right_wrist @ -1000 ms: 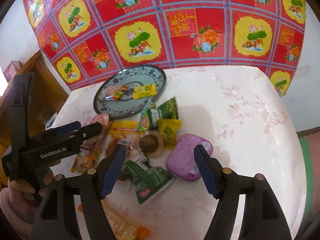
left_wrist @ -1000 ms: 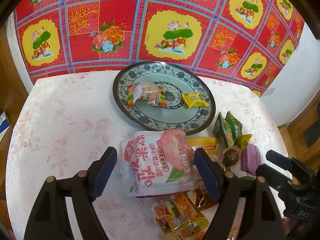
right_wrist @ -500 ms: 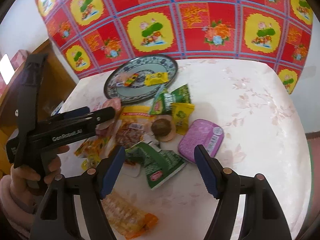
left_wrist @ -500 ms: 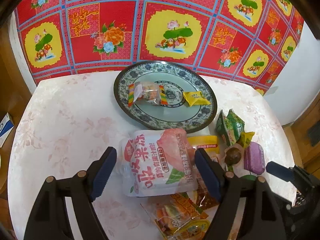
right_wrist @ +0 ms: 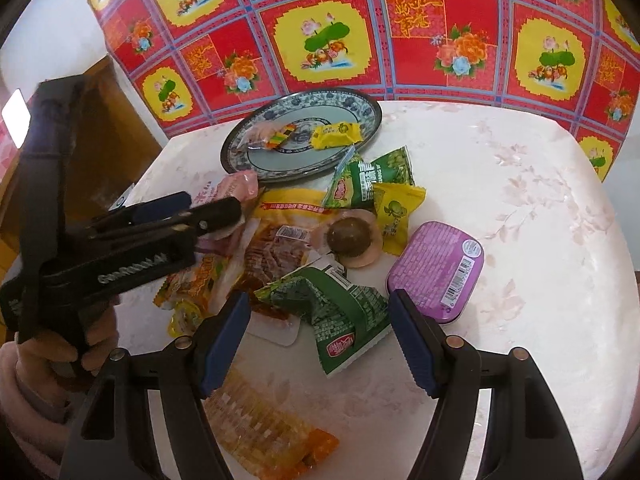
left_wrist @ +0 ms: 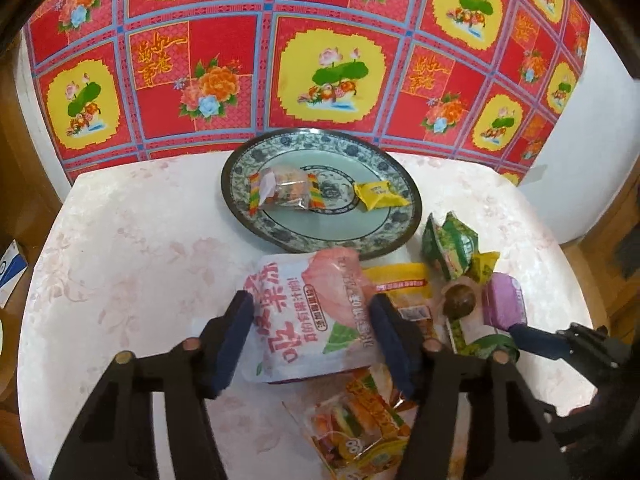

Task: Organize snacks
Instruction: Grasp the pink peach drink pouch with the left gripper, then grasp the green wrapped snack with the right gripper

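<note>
A blue-patterned plate (left_wrist: 396,236) (right_wrist: 368,132) at the table's back holds a clear rainbow-edged candy pack (left_wrist: 282,190) and a small yellow packet (left_wrist: 378,195). My left gripper (left_wrist: 314,330) is shut on the pink-and-white peach jelly pouch (left_wrist: 312,312), its pads pressing both sides of the pouch just in front of the plate. My right gripper (right_wrist: 320,332) is open and empty, hovering over a dark green snack bag (right_wrist: 340,308) in the pile. The left gripper also shows in the right wrist view (right_wrist: 192,212).
The pile holds a purple tin (right_wrist: 438,270), a brown round sweet in clear wrap (right_wrist: 352,236), green (right_wrist: 372,178) and yellow (right_wrist: 396,212) small bags, a yellow-topped meat snack pack (right_wrist: 280,236), an orange gummy pack (left_wrist: 360,420) and an orange cracker pack (right_wrist: 264,428). A wooden cabinet (right_wrist: 108,120) stands left.
My left gripper has closed onto the peach pouch and its view has pulled up and back. My right gripper moved nearer over the green bag and stays open.
</note>
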`<state>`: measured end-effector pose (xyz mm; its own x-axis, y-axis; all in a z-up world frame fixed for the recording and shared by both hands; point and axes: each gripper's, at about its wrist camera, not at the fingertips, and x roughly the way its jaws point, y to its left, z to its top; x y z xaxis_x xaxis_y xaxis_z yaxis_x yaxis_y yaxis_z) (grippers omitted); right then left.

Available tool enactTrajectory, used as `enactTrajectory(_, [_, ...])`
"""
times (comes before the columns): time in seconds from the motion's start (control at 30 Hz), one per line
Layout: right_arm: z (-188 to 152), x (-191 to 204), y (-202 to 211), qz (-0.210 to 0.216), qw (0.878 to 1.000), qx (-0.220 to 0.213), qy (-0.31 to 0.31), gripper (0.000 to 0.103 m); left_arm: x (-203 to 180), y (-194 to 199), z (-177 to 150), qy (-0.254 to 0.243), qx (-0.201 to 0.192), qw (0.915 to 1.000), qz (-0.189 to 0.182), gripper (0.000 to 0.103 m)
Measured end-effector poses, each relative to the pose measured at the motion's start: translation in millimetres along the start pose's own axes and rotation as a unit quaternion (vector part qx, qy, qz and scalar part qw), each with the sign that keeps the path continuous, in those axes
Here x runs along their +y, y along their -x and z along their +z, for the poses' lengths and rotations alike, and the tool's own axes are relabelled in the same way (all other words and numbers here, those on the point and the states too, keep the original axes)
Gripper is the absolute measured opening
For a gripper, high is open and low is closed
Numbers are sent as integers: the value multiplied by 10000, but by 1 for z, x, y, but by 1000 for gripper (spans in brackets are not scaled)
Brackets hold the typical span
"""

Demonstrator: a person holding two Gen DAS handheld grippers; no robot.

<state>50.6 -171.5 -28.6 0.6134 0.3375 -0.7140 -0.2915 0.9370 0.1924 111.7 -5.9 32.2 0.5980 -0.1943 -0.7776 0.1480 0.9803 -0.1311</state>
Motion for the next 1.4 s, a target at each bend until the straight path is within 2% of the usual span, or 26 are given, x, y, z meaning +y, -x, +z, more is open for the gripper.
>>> enactTrajectory(0.47, [0,2,-8,-159,9999,-14,15,73,3,18,1,33,-184,9997,-168,63])
enactTrajectory(0.67, [0,3,-8,-194,9998,-84,45,69,2,22,1,35,-217,9996,-193,63])
enactTrajectory(0.83, [0,6,-3,-158,9997,-171,125,56,2,25,1,27,-248,9995,-201,63])
enactTrajectory(0.87, [0,7,-3,-170,9996,-171,154,50,3,26,1,28,-253,9995,-201,63])
enactTrajectory(0.9, [-1,7,-3,-245,9994,-174,181,29,3,27,1,26,-260,9995,-200,63])
enactTrajectory(1.17, [-4,9,-1,-107,9995,-200,198,28,4,32,1,39,-307,9994,-182,63])
enactTrajectory(1.4, [0,16,11,-28,9987,-392,316,28,5,37,5,25,-396,9991,-164,63])
